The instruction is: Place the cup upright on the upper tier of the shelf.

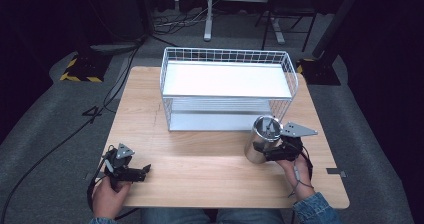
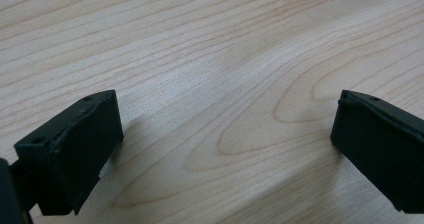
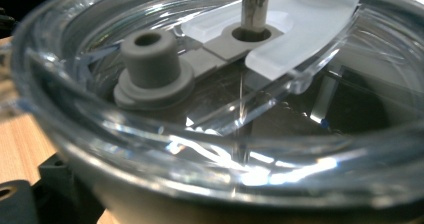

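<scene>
A steel tumbler [image 1: 261, 140] with a clear plastic lid [image 3: 210, 99] and a metal straw [image 3: 254, 4] is tilted just in front of the wire basket, above the table's right side. My right gripper [image 1: 272, 151] is shut on its side. Up close, the lid shows a grey rubber stopper [image 3: 150, 66] and a frosted slider [image 3: 300, 24]. My left gripper [image 1: 142, 171] rests low near the table's front left corner, held by a hand. Its two black jaws stand wide apart over bare wood [image 2: 220, 84] with nothing between them.
A white wire basket [image 1: 227, 59] with a white shelf and a lower tray stands at the back middle of the wooden table [image 1: 200, 159]. Cables run over the grey floor [image 1: 45, 134] at the left. A desk frame and chair legs stand behind.
</scene>
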Available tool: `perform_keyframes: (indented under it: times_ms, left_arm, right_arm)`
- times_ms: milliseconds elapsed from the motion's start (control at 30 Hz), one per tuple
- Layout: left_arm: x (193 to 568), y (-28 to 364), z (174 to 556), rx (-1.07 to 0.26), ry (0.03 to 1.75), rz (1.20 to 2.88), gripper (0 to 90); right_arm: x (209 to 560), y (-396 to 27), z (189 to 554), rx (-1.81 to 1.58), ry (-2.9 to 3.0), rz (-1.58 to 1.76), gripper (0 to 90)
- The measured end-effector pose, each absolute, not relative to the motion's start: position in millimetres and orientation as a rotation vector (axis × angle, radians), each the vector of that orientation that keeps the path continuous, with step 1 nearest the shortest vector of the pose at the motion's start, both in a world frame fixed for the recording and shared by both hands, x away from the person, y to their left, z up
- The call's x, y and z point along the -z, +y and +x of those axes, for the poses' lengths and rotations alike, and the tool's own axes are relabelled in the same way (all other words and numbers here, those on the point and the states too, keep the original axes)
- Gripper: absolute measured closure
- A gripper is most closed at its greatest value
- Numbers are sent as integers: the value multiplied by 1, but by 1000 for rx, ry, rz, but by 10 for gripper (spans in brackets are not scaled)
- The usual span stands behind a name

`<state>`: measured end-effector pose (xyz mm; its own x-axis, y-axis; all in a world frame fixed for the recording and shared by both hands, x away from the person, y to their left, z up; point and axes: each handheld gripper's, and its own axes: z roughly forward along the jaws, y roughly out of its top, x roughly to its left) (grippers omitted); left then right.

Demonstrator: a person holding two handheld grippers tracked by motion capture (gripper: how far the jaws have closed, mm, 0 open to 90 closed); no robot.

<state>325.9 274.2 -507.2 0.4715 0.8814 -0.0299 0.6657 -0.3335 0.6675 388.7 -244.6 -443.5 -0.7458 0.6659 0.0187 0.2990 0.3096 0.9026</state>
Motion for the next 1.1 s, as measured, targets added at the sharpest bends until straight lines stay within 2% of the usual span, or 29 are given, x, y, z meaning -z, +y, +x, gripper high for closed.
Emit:
perform_keyframes:
  times_ms: [333,1100]
  left_arm:
    - [507,274,326,-452,1277,2104,6]
    - [507,274,326,-453,1283,2104,6]
  right_arm:
    - [427,-244,388,-1399,2241,842,37]
    - [351,-238,396,-1387,2249,782,38]
